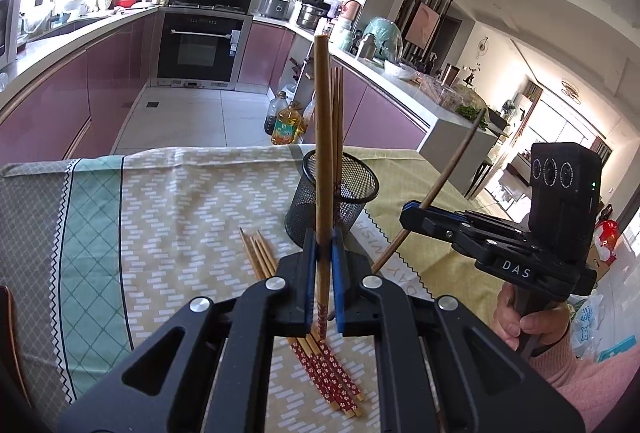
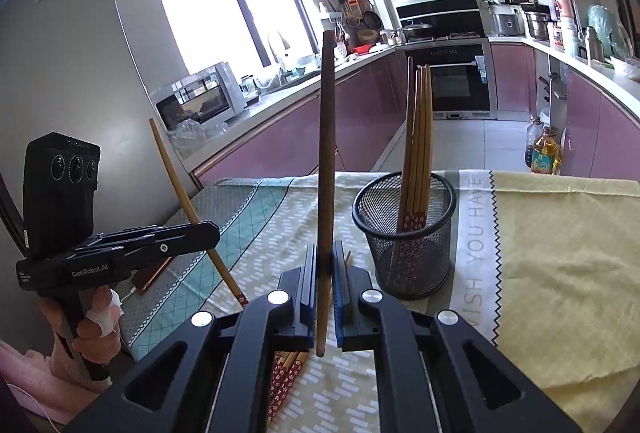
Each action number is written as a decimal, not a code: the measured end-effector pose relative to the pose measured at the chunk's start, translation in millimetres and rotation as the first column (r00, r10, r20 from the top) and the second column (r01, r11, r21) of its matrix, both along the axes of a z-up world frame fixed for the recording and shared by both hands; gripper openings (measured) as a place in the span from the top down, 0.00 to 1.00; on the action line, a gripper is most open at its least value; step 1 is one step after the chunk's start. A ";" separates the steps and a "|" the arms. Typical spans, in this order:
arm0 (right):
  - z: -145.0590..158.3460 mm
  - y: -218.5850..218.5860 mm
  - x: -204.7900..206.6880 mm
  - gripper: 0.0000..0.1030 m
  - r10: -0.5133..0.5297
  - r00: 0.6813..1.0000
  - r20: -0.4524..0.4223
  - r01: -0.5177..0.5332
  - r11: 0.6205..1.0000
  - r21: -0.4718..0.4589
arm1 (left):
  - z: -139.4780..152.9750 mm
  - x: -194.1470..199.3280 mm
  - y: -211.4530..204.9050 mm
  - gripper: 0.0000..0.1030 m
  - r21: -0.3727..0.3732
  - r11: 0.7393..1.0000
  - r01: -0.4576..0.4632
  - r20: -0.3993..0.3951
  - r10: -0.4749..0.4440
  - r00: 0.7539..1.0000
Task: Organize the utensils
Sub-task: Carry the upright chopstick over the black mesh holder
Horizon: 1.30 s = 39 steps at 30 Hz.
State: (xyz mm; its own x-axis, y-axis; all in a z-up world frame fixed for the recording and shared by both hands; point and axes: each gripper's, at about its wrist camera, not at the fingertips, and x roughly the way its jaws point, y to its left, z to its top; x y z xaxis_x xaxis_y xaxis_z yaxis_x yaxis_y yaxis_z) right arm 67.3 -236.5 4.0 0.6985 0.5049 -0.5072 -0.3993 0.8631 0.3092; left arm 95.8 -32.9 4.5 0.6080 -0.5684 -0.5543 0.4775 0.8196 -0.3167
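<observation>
One chopstick (image 1: 323,153) per hand-held gripper (image 1: 324,253)

Lighting: bright daylight, window (image 2: 224,13) blown out, glare far right. Fisheye bending, dark vignetted corners; focus sharp.

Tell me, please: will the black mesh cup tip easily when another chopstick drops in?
Probably somewhat: the mesh cup looks light, and its chopsticks stand tall and lean to one side. It likely slides on the tablecloth too.
</observation>
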 end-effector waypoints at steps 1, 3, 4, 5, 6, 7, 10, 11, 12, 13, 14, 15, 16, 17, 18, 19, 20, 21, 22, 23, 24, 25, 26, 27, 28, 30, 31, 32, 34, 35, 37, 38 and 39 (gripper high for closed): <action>1.8 -1.5 0.3 0.94 -0.001 1.000 0.005 0.001 1.000 0.001 | 0.7 1.8 -1.2 0.92 0.000 1.000 0.001 0.002 -0.001 1.000; 5.2 -3.3 0.5 0.94 -0.005 1.000 0.019 0.005 1.000 0.000 | 2.9 3.4 -4.8 0.92 0.003 1.000 0.000 0.011 0.000 1.000; 7.0 -4.1 1.0 0.94 -0.005 1.000 0.024 0.005 1.000 0.001 | 4.3 4.2 -7.4 0.92 0.010 1.000 -0.004 0.018 0.003 1.000; 8.8 -4.7 1.6 0.94 -0.006 1.000 0.029 0.006 1.000 0.002 | 5.3 4.9 -9.4 0.92 0.014 1.000 -0.005 0.022 0.004 1.000; 10.1 -5.0 1.8 0.94 -0.008 0.999 0.033 0.008 1.000 0.001 | 6.3 5.5 -11.9 0.92 0.017 1.000 -0.005 0.027 0.004 1.000; 11.5 -5.3 1.9 0.94 -0.009 0.999 0.037 0.009 1.000 0.000 | 6.7 6.6 -14.0 0.92 0.020 1.000 -0.004 0.030 0.003 1.000; 15.0 -5.3 2.9 0.94 -0.010 0.999 0.045 0.010 1.000 0.000 | 7.9 8.1 -20.8 0.92 0.031 1.000 -0.003 0.039 0.001 0.999; 15.8 -5.2 3.3 0.94 -0.009 0.999 0.047 0.009 1.000 -0.001 | 8.0 9.0 -22.8 0.92 0.033 0.999 -0.001 0.041 -0.001 0.999; 16.8 -4.6 3.8 0.94 -0.009 0.999 0.049 0.009 1.000 -0.001 | 8.5 9.4 -25.0 0.92 0.038 0.999 0.000 0.044 -0.001 0.999; 17.8 -4.9 3.7 0.94 -0.010 0.999 0.052 0.010 1.000 -0.002 | 8.5 10.7 -26.9 0.92 0.042 0.999 -0.002 0.048 0.000 0.999; 19.2 -5.3 2.9 0.94 -0.010 0.998 0.055 0.010 1.000 -0.001 | 9.6 10.7 -28.7 0.92 0.046 0.999 -0.002 0.052 0.000 0.999; 19.4 -5.5 3.4 0.94 -0.010 0.998 0.057 0.010 1.000 -0.001 | 10.3 10.8 -30.0 0.92 0.050 0.999 -0.002 0.056 -0.001 0.998; 20.0 -5.8 3.5 0.94 -0.011 0.998 0.060 0.011 1.000 -0.001 | 11.0 10.7 -31.3 0.92 0.052 0.999 -0.001 0.058 -0.002 0.998; 20.5 -6.2 3.6 0.94 -0.012 0.998 0.062 0.012 1.000 -0.002 | 11.5 10.7 -32.7 0.92 0.056 0.998 -0.001 0.062 -0.003 0.998; 20.8 -6.8 4.1 0.94 -0.012 0.998 0.063 0.012 1.000 -0.002 | 12.0 10.9 -33.5 0.92 0.060 0.998 -0.001 0.065 -0.003 0.998; 21.0 -7.3 4.4 0.94 -0.013 0.998 0.064 0.013 1.000 -0.002 | 12.1 11.1 -34.5 0.92 0.064 0.998 -0.002 0.067 -0.002 0.998; 21.8 -7.8 4.5 0.94 -0.014 0.998 0.066 0.014 1.000 -0.004 | 12.2 11.4 -35.5 0.92 0.067 0.998 -0.002 0.070 -0.002 0.998; 22.5 -7.8 4.8 0.94 -0.015 0.998 0.067 0.015 1.000 -0.004 | 11.8 11.9 -36.2 0.92 0.068 0.998 -0.001 0.070 -0.004 0.998; 23.0 -7.8 4.9 0.94 -0.016 0.997 0.069 0.016 1.000 -0.005 | 12.2 12.1 -36.9 0.92 0.070 0.998 0.000 0.072 -0.005 0.997; 23.8 -8.2 4.7 0.94 -0.016 0.997 0.072 0.017 1.000 -0.006 | 12.6 12.1 -37.4 0.92 0.073 0.997 -0.001 0.076 -0.004 0.997; 24.8 -8.3 4.9 0.94 -0.017 0.997 0.074 0.017 1.000 -0.006 | 13.2 12.0 -38.0 0.92 0.075 0.997 -0.002 0.081 -0.005 0.997; 25.7 -8.0 4.9 0.94 -0.016 0.997 0.076 0.017 1.000 -0.008 | 13.7 12.3 -38.4 0.92 0.075 0.997 -0.001 0.082 -0.006 0.997; 26.7 -7.9 5.0 0.94 -0.017 0.997 0.080 0.018 1.000 -0.011 | 14.2 12.5 -38.5 0.92 0.075 0.997 0.000 0.084 -0.006 0.996; 27.0 -8.1 4.3 0.94 -0.018 0.996 0.082 0.019 1.000 -0.011 | 15.0 12.4 -39.0 0.92 0.077 0.997 0.000 0.087 -0.007 0.996; 27.9 -8.2 4.4 0.94 -0.018 0.996 0.084 0.019 1.000 -0.011 | 15.2 13.1 -39.3 0.92 0.079 0.997 -0.001 0.090 -0.006 0.996; 29.7 -7.7 4.7 0.94 -0.020 0.996 0.092 0.021 1.000 -0.014 | 16.6 13.9 -40.5 0.92 0.085 0.996 -0.005 0.096 -0.003 0.995; 30.7 -8.0 4.7 0.94 -0.021 0.995 0.095 0.022 1.000 -0.014 | 17.0 14.4 -40.6 0.92 0.086 0.996 -0.007 0.100 -0.002 0.995; 31.7 -8.0 4.8 0.94 -0.022 0.995 0.097 0.023 1.000 -0.014 | 17.6 15.1 -40.9 0.92 0.087 0.996 -0.008 0.102 -0.001 0.995; 34.0 -9.0 5.1 0.94 -0.025 0.994 0.103 0.026 1.000 -0.015 | 18.7 16.0 -41.1 0.92 0.086 0.996 -0.009 0.105 0.000 0.994; 34.6 -9.2 4.5 0.94 -0.026 0.994 0.106 0.027 1.000 -0.015 | 19.5 16.5 -41.5 0.92 0.086 0.996 -0.009 0.107 0.000 0.994; 36.0 -9.0 5.7 0.94 -0.028 0.994 0.110 0.030 0.999 -0.017 | 20.5 17.4 -42.3 0.92 0.088 0.996 -0.011 0.113 0.001 0.994; 36.8 -9.3 6.0 0.94 -0.029 0.993 0.112 0.031 0.999 -0.017 | 20.9 17.8 -42.9 0.92 0.089 0.996 -0.010 0.115 0.000 0.993; 38.0 -9.9 6.7 0.94 -0.029 0.993 0.114 0.032 0.999 -0.017 | 21.6 18.2 -43.5 0.92 0.090 0.996 -0.010 0.117 -0.001 0.993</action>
State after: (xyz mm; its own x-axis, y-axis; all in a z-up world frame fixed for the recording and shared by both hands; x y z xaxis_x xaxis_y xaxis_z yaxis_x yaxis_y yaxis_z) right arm 74.1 -246.4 42.0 0.7671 0.4737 -0.4327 -0.4044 0.8806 0.2471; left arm 113.9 -76.4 26.2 0.6739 -0.5163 -0.5284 0.5032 0.8445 -0.1834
